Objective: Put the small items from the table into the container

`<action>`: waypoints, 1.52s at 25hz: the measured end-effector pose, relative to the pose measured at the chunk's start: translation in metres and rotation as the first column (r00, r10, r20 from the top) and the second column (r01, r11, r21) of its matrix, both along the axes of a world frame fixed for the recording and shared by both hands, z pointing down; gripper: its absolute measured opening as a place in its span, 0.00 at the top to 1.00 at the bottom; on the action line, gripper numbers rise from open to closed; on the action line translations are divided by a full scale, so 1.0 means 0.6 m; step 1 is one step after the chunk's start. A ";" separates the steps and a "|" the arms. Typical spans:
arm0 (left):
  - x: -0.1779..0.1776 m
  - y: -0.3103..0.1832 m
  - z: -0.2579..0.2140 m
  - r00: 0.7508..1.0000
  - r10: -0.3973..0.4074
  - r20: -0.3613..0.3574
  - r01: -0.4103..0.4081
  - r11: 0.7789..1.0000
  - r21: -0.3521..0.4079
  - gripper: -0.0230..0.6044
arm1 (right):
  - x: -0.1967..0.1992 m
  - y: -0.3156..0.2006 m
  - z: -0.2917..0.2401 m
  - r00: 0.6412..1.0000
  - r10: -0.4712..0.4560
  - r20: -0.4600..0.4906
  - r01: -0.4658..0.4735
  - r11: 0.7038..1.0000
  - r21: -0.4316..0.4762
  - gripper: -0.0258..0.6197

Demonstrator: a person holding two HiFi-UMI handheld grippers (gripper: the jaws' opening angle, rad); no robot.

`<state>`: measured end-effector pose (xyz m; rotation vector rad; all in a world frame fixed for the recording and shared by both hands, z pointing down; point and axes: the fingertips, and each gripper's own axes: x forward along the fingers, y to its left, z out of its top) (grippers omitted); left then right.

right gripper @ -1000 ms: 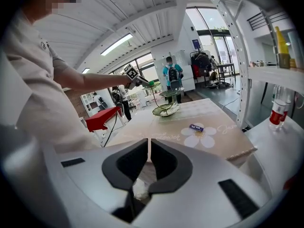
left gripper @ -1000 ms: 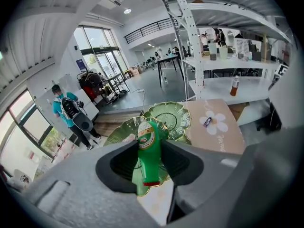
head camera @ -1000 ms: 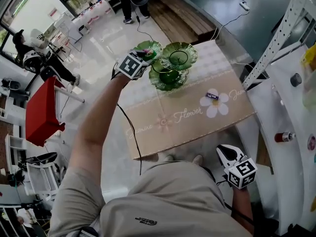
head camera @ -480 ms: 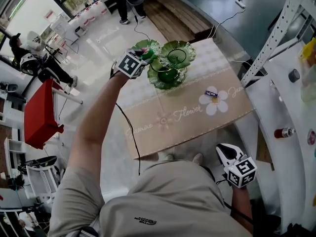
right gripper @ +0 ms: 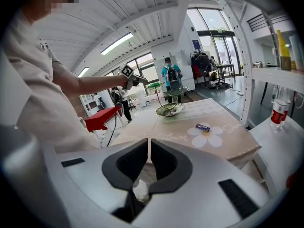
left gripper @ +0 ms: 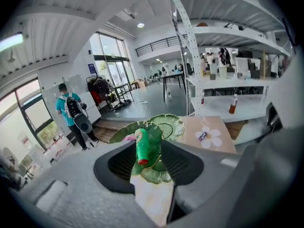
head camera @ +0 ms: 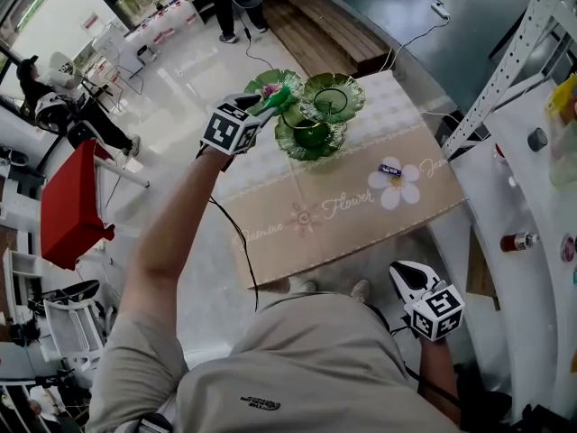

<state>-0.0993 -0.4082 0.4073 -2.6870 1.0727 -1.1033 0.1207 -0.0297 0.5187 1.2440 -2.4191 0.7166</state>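
My left gripper (head camera: 267, 103) is held over the left side of the green glass dish set (head camera: 332, 97) at the table's far end. It is shut on a small green bottle with a red cap (left gripper: 142, 146), (head camera: 276, 96), whose cap points back toward the camera. A pink item (left gripper: 127, 137) lies in the left dish. On the white flower print of the beige tablecloth (head camera: 343, 228) lies a small purple packet (head camera: 394, 174), (right gripper: 203, 127). My right gripper (head camera: 406, 276) stays low by the table's near right corner, shut with nothing in it.
White shelving with a perforated metal post (head camera: 505, 70) runs along the right, and a red-capped bottle (head camera: 517, 243) lies on it. A red chair (head camera: 77, 206) stands on the floor to the left. People stand in the background (head camera: 230, 3). A cable (head camera: 236, 251) trails from my left arm.
My left gripper, with the green bottle still in it, has shifted a little left and risen above the dishes. The right gripper has barely moved.
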 end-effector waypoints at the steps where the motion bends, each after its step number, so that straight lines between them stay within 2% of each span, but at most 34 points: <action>1: -0.004 0.011 -0.007 0.999 -0.009 -0.044 0.009 1.000 -0.001 0.72 | -0.005 0.000 0.000 1.000 0.000 0.001 0.000 1.000 0.000 0.91; 4: -0.014 0.053 -0.022 0.987 -0.023 -0.161 0.023 1.000 -0.006 0.72 | -0.023 0.003 -0.002 1.000 0.000 0.000 0.000 1.000 -0.003 0.91; 8: -0.009 0.124 -0.016 0.963 -0.001 -0.268 -0.011 0.999 -0.043 0.72 | -0.041 0.009 -0.004 1.000 0.012 -0.006 -0.012 1.000 -0.004 0.91; 12: 0.006 0.203 0.005 0.940 0.045 -0.339 -0.081 0.992 -0.093 0.72 | -0.071 0.015 -0.005 1.000 0.016 -0.013 -0.016 1.000 -0.008 0.91; 16: 0.032 0.289 0.033 0.910 0.117 -0.397 -0.191 0.970 -0.151 0.72 | -0.100 0.020 -0.009 0.999 0.023 -0.028 -0.023 1.000 -0.007 0.91; 23: 0.053 0.427 0.090 0.880 0.233 -0.413 -0.344 0.913 -0.219 0.72 | -0.149 0.035 -0.013 0.998 0.048 -0.043 -0.049 0.999 -0.009 0.91; 31: 0.040 0.528 0.140 0.848 0.313 -0.428 -0.458 0.840 -0.292 0.72 | -0.204 0.069 -0.007 0.994 0.096 -0.055 -0.097 0.995 -0.019 0.91; 38: 0.028 0.601 0.180 0.826 0.398 -0.399 -0.534 0.779 -0.328 0.72 | -0.236 0.102 -0.001 0.988 0.141 -0.064 -0.144 0.989 -0.035 0.91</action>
